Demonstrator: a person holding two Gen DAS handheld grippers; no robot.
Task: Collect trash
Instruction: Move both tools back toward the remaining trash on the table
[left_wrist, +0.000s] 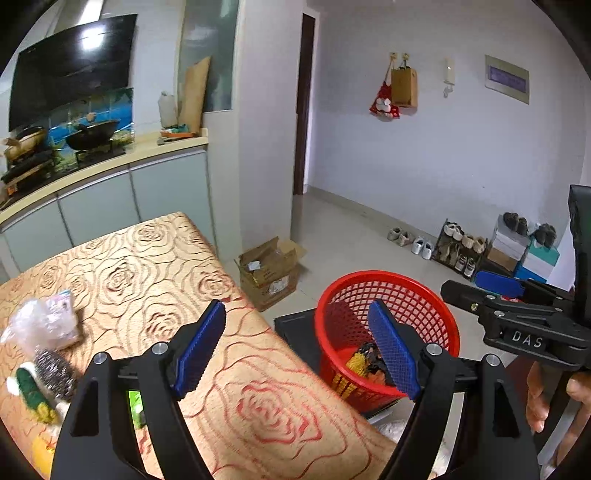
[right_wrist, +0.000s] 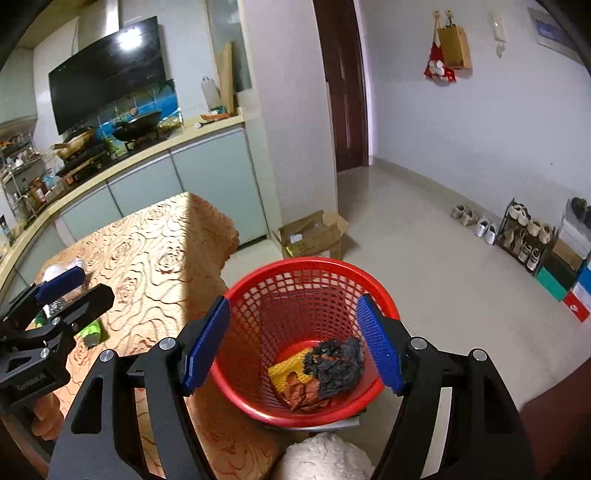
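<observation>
White "DAS" lettering marks the right gripper (left_wrist: 496, 291); both it and the left gripper (left_wrist: 295, 347) gape empty, tilted down above the red basket (right_wrist: 258, 369).

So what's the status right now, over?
Left tool open, empty. Right tool open, empty, above red plastic mesh basket already holding scraps. Crumpled clear plastic bag waits on rose-patterned tablecloth. Nothing blocking.

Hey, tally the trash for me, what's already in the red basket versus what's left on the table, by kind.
In the red basket:
black crumpled bag: 1
yellow wrapper: 1
orange-brown wrapper: 1
On the table:
clear plastic bag: 1
steel-wool scrubber: 1
green-and-yellow wrapper: 1
green tube: 1
Total: 7
</observation>
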